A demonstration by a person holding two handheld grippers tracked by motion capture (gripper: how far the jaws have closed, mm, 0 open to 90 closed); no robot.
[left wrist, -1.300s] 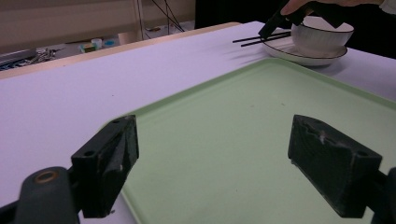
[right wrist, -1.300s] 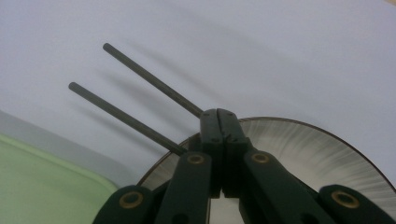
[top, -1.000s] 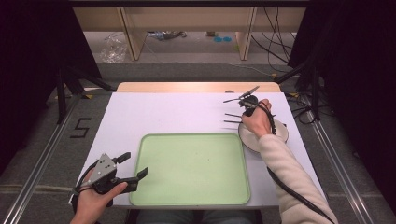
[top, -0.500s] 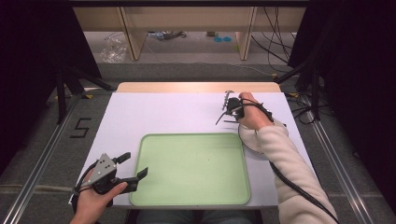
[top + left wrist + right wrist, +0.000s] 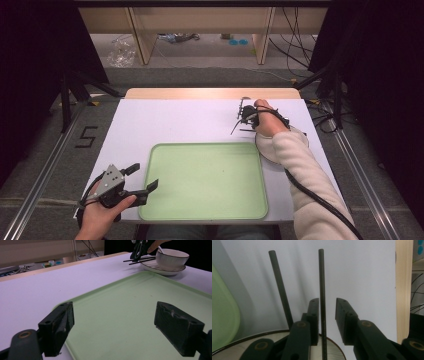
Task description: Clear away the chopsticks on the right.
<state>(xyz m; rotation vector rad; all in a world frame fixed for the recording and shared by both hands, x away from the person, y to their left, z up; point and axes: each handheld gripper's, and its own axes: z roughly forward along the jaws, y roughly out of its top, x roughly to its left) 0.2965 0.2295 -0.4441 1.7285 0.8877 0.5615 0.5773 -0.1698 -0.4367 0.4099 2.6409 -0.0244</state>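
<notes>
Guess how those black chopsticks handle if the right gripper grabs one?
Chopsticks look thin, straight and rigid: probably stiff and light. Round and smooth, so likely slippery and apt to roll. Their ends rest on the plate rim, so one may pivot when nudged by the right gripper.

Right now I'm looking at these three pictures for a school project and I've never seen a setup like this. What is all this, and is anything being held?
There is no machine here. A person sits at a white table with a hand-held grabbing tool in each hand. The high view looks down from above the person. The other two pictures come from small cameras that ride on the tools and look out along their black jaws.

On the table lie an empty green tray and a plate with a bowl on it. Two black chopsticks rest with one end on the plate's rim.

The left tongs are open at the tray's near left corner and hold nothing. The right tongs are open with one chopstick between the jaws, not yet gripped.
</notes>
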